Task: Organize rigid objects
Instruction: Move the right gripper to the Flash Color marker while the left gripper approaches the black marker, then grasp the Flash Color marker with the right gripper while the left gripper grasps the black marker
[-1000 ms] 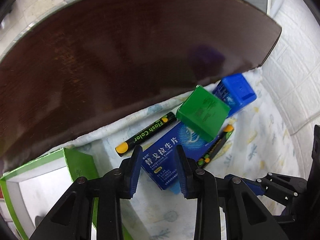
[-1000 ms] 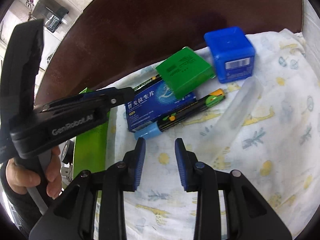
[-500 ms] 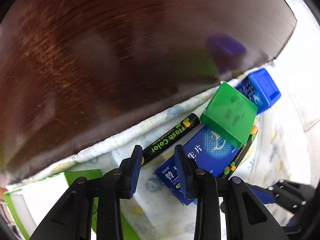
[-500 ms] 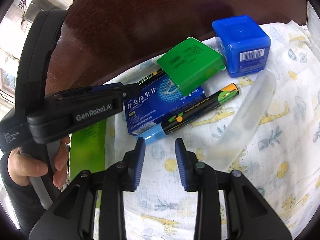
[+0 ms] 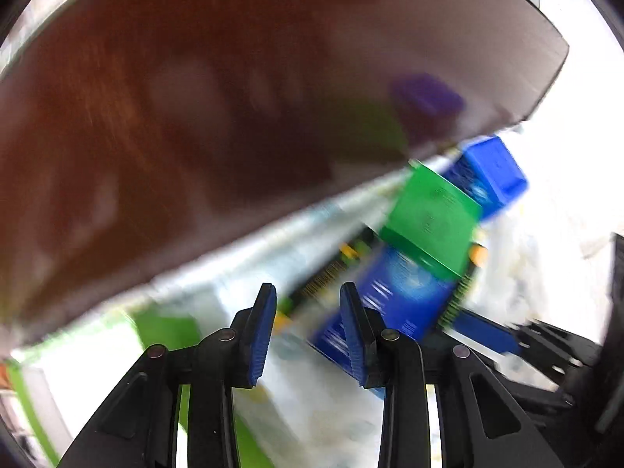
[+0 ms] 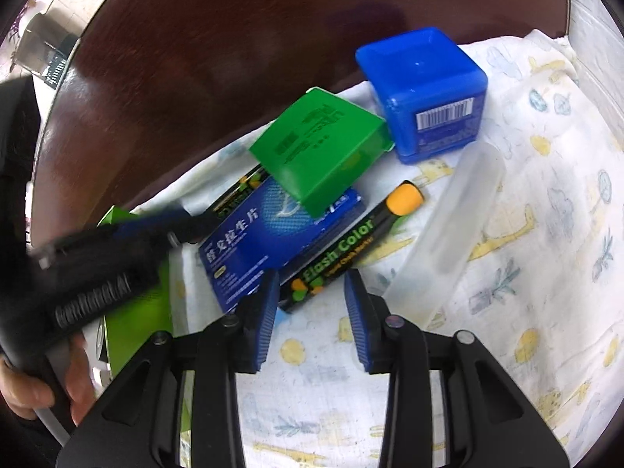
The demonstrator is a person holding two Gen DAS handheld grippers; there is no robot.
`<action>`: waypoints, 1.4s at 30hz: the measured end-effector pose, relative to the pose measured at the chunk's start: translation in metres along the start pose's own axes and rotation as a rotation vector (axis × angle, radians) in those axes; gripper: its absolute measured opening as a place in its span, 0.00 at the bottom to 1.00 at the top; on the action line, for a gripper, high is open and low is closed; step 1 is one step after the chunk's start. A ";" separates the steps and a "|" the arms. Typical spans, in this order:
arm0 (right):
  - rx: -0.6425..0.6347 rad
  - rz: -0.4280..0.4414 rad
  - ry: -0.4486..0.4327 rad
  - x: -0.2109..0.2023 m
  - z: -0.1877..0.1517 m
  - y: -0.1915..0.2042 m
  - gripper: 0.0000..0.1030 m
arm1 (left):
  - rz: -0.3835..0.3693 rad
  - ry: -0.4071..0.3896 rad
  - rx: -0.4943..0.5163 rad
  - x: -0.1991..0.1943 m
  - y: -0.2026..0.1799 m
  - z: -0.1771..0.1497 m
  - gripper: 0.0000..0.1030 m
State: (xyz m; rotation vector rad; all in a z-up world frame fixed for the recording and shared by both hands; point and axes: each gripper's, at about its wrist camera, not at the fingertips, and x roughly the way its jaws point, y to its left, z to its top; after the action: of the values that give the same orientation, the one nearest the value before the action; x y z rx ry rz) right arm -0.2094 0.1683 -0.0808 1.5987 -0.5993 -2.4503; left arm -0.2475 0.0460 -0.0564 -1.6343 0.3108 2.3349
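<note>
Both grippers' jaws apart, empty: right gripper (image 6: 312, 304) over marker (image 6: 351, 245), left gripper (image 5: 308, 323) beside it. Risk: green box (image 6: 316, 152) slides off medicine box (image 6: 273, 241) when marker lifts.

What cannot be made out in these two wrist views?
- Left wrist view: motion blur smears the print on the flat blue carton.
- Right wrist view: the green plastic case hides part of that carton's face.
- Right wrist view: the left gripper is blurred; its jaws are unreadable there.
</note>
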 end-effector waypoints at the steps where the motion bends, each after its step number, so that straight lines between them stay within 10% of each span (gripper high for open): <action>1: -0.003 -0.004 0.001 0.000 -0.001 0.001 0.32 | 0.020 0.022 0.021 0.005 0.000 0.002 0.32; 5: -0.022 -0.015 0.012 -0.001 -0.001 0.003 0.32 | 0.030 0.128 0.085 0.030 -0.004 -0.003 0.32; 14: -0.060 -0.025 0.032 0.000 0.001 0.008 0.27 | 0.045 0.104 0.122 0.031 -0.016 -0.014 0.30; 21: -0.183 -0.050 0.058 -0.013 -0.006 0.008 0.16 | -0.058 0.175 0.041 0.024 -0.025 -0.050 0.23; 33: -0.299 -0.183 0.070 -0.010 -0.015 0.020 0.22 | 0.008 0.095 0.037 0.031 -0.045 -0.052 0.20; 42: -0.240 -0.057 0.040 -0.049 -0.022 0.009 0.17 | -0.097 0.025 -0.001 0.000 -0.042 -0.082 0.15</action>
State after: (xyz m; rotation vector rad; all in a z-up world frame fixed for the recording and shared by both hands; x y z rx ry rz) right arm -0.1703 0.1711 -0.0435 1.5833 -0.2448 -2.4144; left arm -0.1608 0.0588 -0.0847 -1.6424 0.2304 2.2447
